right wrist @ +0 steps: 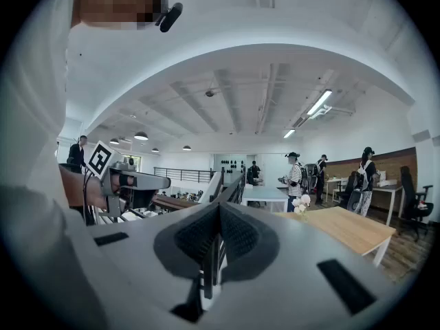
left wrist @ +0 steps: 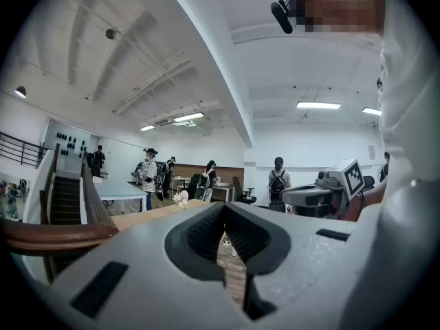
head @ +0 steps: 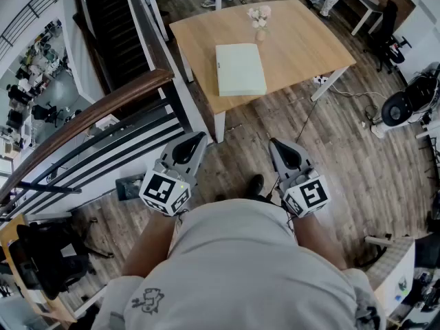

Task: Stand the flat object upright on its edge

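Note:
A pale green flat object (head: 240, 69) lies flat on the wooden table (head: 302, 40), well ahead of me, with a small vase of white flowers (head: 259, 17) just behind it. My left gripper (head: 199, 137) and right gripper (head: 273, 143) hover side by side close to my body, over the floor and short of the table. Both are shut with nothing between the jaws. In the left gripper view the left gripper (left wrist: 225, 207) points at the table edge (left wrist: 148, 215). The right gripper (right wrist: 218, 207) aims past the table (right wrist: 344, 229) on its left. The flat object is hidden in both gripper views.
A wooden handrail (head: 89, 115) with dark bars runs along my left, beside a staircase (head: 110, 19). A round black machine (head: 405, 105) and cables sit on the floor at the right. Several people (right wrist: 295, 177) stand among desks in the distance.

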`<state>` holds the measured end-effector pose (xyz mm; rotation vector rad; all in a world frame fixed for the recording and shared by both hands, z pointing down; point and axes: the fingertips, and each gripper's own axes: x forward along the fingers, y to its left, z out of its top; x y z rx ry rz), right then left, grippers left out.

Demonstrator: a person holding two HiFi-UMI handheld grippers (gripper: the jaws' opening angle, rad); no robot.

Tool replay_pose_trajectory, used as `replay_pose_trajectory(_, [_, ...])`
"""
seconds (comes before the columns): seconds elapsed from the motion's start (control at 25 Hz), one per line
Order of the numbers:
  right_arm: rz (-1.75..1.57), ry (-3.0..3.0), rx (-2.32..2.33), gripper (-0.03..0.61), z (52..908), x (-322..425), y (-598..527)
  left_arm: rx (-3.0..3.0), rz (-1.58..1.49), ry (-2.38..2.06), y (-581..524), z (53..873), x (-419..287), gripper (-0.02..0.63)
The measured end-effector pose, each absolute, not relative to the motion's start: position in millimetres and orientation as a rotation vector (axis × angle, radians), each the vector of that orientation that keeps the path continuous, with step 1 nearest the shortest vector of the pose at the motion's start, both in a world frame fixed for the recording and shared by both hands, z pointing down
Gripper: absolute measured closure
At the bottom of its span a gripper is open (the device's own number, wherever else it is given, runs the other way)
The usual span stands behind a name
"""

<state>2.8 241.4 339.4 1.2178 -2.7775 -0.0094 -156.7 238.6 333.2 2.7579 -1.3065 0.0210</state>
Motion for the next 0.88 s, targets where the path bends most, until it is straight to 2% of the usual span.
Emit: replay_pose_trajectory(0.88, [-0.003, -2.811, 1.115, 0.572, 347, 78, 164, 2.695, 0.098, -1.371, 159, 349, -77, 0.607])
